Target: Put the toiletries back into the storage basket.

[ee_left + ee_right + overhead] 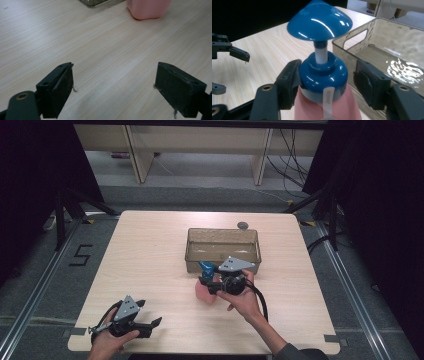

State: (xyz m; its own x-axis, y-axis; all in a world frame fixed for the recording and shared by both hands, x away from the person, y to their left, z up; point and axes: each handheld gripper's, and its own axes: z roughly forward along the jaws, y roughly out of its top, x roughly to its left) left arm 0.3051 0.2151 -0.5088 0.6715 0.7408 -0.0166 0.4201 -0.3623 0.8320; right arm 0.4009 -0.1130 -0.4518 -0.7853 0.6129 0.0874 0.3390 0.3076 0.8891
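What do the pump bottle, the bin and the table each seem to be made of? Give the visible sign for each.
Pump bottle: probably plastic; the blue pump head is glossy with sharp highlights, while the pink body looks smooth and duller.
Bin: likely clear, brown-tinted plastic; the table shows through its walls, with rippled glare on its floor.
Table: wood-look top, perhaps laminate; pale straight grain, soft sheen.

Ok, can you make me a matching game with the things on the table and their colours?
Things:
1. pump top
2. bottle body
3. bin
4. table

Colours:
a. pale wood
b. see-through smoky brown
c. pink
d. blue

Pairs: 1-d, 2-c, 3-b, 4-a
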